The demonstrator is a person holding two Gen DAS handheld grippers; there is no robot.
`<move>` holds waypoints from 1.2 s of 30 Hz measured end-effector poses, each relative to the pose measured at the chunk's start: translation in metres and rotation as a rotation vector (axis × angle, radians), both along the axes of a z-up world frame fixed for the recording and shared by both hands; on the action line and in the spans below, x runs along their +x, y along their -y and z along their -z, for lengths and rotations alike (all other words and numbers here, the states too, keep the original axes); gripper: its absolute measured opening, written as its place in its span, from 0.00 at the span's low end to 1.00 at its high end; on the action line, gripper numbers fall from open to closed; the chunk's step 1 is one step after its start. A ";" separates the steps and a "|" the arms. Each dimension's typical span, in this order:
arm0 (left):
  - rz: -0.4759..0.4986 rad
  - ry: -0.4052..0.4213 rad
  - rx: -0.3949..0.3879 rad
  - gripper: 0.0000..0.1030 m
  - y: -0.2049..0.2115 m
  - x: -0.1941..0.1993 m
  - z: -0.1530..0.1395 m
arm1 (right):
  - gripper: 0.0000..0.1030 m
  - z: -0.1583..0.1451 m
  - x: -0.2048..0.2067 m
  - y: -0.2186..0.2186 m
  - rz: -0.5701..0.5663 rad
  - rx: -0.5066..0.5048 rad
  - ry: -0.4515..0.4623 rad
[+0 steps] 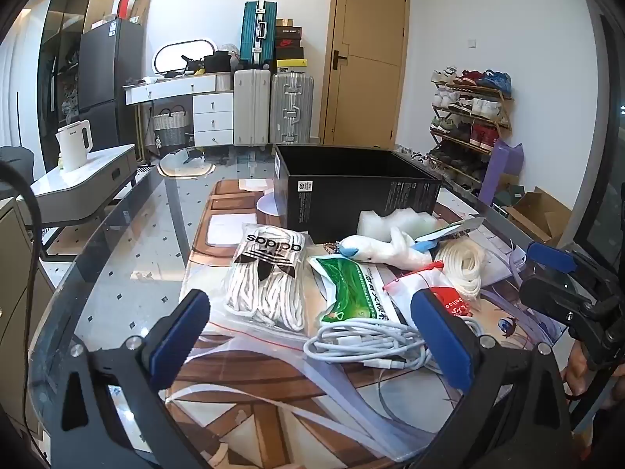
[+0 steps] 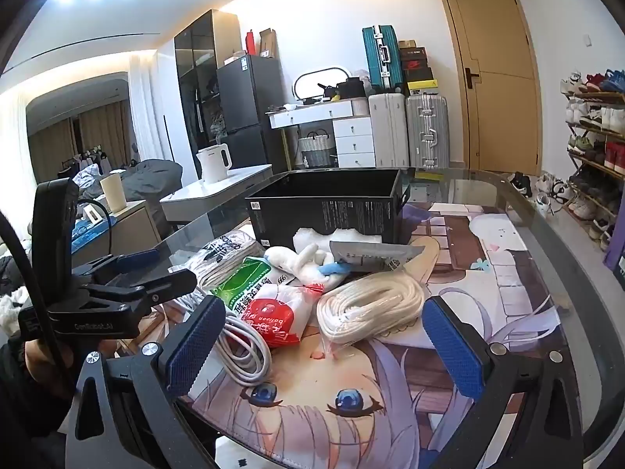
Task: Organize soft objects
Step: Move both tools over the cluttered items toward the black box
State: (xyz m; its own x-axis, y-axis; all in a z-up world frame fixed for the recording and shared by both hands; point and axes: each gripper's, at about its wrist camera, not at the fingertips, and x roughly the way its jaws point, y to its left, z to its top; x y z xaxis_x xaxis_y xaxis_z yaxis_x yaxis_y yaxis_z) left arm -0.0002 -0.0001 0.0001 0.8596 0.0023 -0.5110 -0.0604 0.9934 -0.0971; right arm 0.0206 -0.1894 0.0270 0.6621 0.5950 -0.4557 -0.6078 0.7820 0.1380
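Note:
A pile of soft things lies on the printed mat in front of an open black box (image 1: 351,187) (image 2: 328,211). It holds a bag of white socks (image 1: 265,273) (image 2: 224,258), a green packet (image 1: 351,289) (image 2: 244,279), a white plush toy (image 1: 383,250) (image 2: 300,262), a red and white bag (image 1: 429,285) (image 2: 281,312), a bagged white rope coil (image 1: 465,265) (image 2: 367,305) and a white cable bundle (image 1: 371,344) (image 2: 244,355). My left gripper (image 1: 316,344) is open, hovering over the cable. My right gripper (image 2: 324,348) is open, just short of the rope and red bag.
White foam (image 1: 394,221) (image 2: 332,236) leans on the box. A grey foil pouch (image 2: 375,254) lies across the plush. The glass table's edge (image 1: 97,234) curves to the left. A side table with a white kettle (image 1: 74,148) stands beyond, a shoe rack (image 1: 468,117) at the right.

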 end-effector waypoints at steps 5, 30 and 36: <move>0.000 -0.004 0.003 1.00 0.000 0.000 0.000 | 0.99 -0.001 -0.001 0.000 0.005 -0.002 -0.003; -0.010 0.000 0.000 1.00 -0.005 -0.003 0.001 | 0.99 0.000 0.000 0.000 0.016 -0.009 0.002; -0.013 -0.001 -0.005 1.00 -0.005 -0.002 0.004 | 0.99 0.001 0.000 -0.002 0.013 -0.015 -0.007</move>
